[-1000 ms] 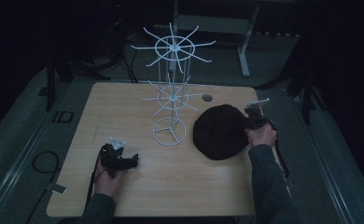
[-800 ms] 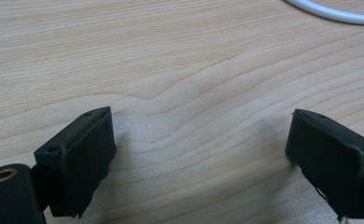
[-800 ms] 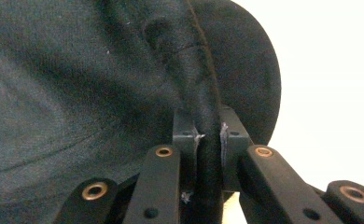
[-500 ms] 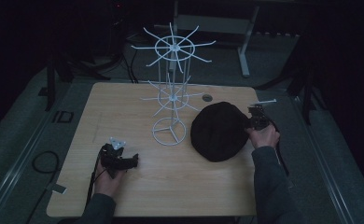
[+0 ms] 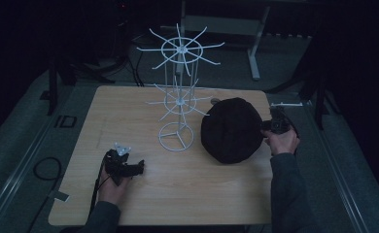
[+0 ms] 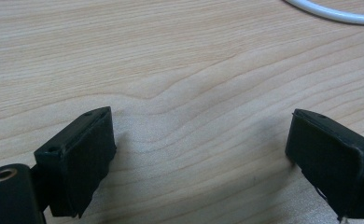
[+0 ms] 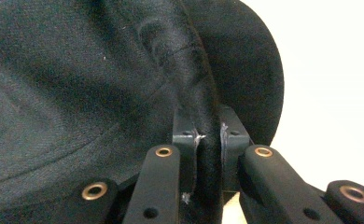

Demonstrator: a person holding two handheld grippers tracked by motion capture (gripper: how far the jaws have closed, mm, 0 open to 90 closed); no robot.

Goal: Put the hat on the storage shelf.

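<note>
On the desk (image 5: 129,121) our white wire rack (image 5: 179,97) stands bare, so hanging is left. We have the black hat (image 5: 231,128) tilted up beside it, the right gripper (image 5: 270,126) pinching its edge; the left gripper (image 5: 124,167) rests open-fingered, holding nothing.

A: What can't you make out in the high view?

B: The black hat (image 5: 231,130) covers the table (image 5: 129,111) under it and hides the tips of the right gripper (image 5: 264,127) at its three o'clock edge. The room past twelve o'clock is too dark to read.

A: And close up?

B: In the right gripper view the hat (image 7: 91,79) runs off the frame at nine and twelve o'clock, and its pinched fold hides the inner pads. In the left gripper view the white ring (image 6: 334,11) is cut off at one o'clock, and the left gripper (image 6: 199,154) has its right jaw clipped at four o'clock.
</note>
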